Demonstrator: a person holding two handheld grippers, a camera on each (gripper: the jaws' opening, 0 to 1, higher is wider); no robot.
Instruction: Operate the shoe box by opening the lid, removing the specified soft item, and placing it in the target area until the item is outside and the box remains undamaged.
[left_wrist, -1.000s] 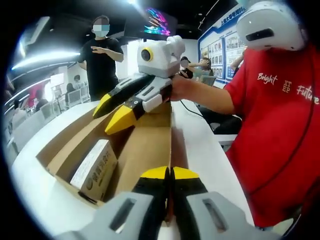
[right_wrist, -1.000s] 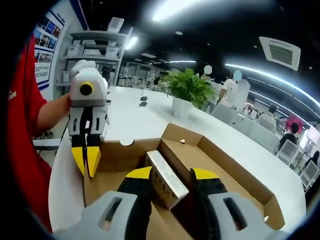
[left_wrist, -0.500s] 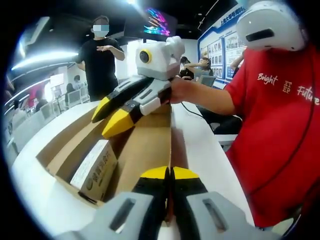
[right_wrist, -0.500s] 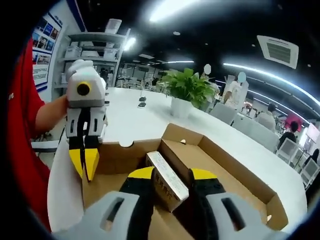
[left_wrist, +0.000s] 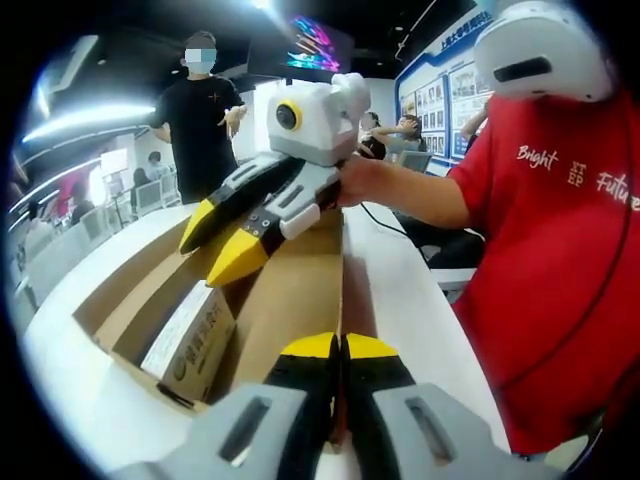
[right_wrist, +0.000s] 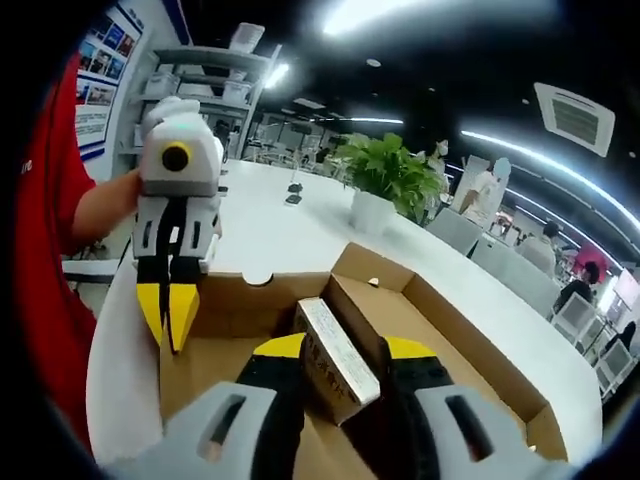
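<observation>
The box (right_wrist: 440, 330) lay open on the desk (right_wrist: 270, 235), a small carton (right_wrist: 335, 355) inside. The left gripper (left_wrist: 340, 352), jaws closed, pinned the lid edge. The right gripper (right_wrist: 335, 348), jaws wide, straddled the carton; closing on it came next.

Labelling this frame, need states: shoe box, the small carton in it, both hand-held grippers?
Shoe box: open, lid flap folded out flat on the white table.
Small carton: inside the box, lying between the right hand-held gripper's jaws.
Left hand-held gripper: shut, on the lid's edge.
Right hand-held gripper: open, straddling the carton.
</observation>
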